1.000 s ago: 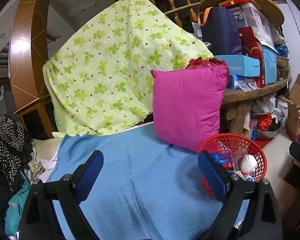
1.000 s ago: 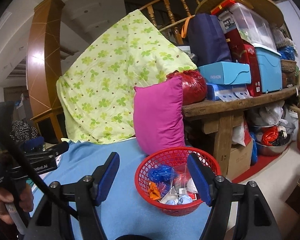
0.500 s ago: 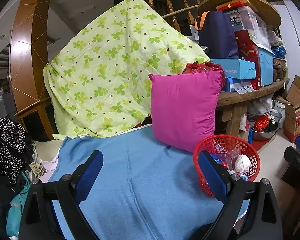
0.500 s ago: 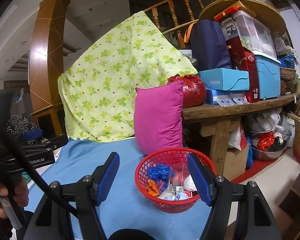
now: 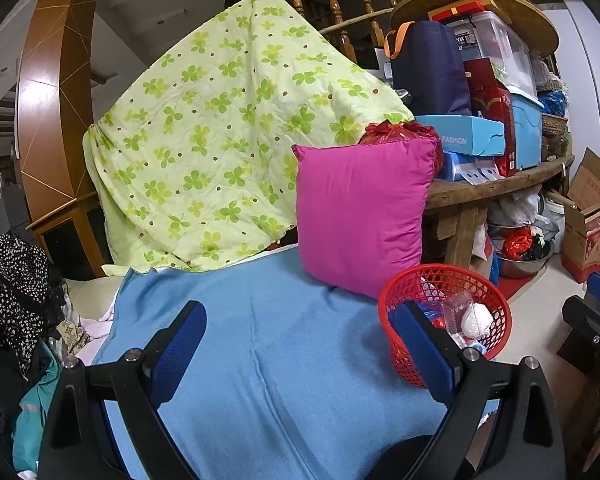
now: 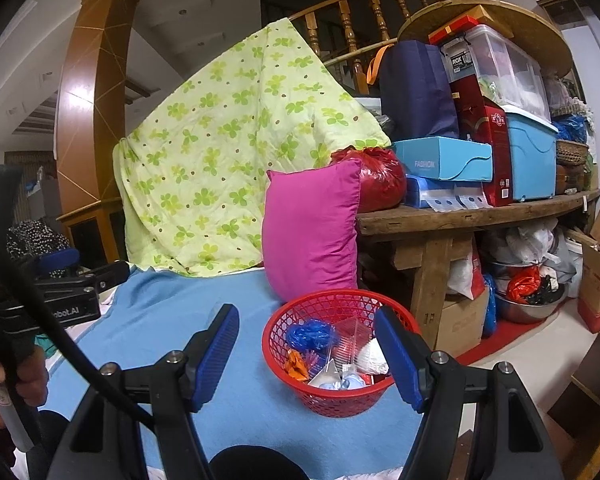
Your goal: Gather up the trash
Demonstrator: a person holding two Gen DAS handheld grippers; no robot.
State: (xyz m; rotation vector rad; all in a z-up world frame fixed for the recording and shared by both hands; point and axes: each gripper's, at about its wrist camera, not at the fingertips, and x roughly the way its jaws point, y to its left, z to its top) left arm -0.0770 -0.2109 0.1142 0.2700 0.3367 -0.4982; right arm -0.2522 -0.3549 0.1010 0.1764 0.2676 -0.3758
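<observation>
**Both grippers empty above a bed, trash basket near its edge**

Left wrist view: the left hand-held gripper (image 5: 296, 336) gapes wide, holding nothing, over a blue blanket (image 5: 260, 340). A red plastic mesh basket (image 5: 496, 300) sits by the bed's edge within reach; one blue finger hides part of it.

Right wrist view: the right hand-held gripper (image 6: 306, 350) is likewise wide and empty. The basket's crumpled wrappers (image 6: 340, 356) overlap, hard to identify.

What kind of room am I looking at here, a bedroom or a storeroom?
Probably a lived-in home corner used for storage. A wooden stair railing runs behind, a rough wooden table is stacked with boxes, and a pink pillow leans on a blue blanket.
</observation>
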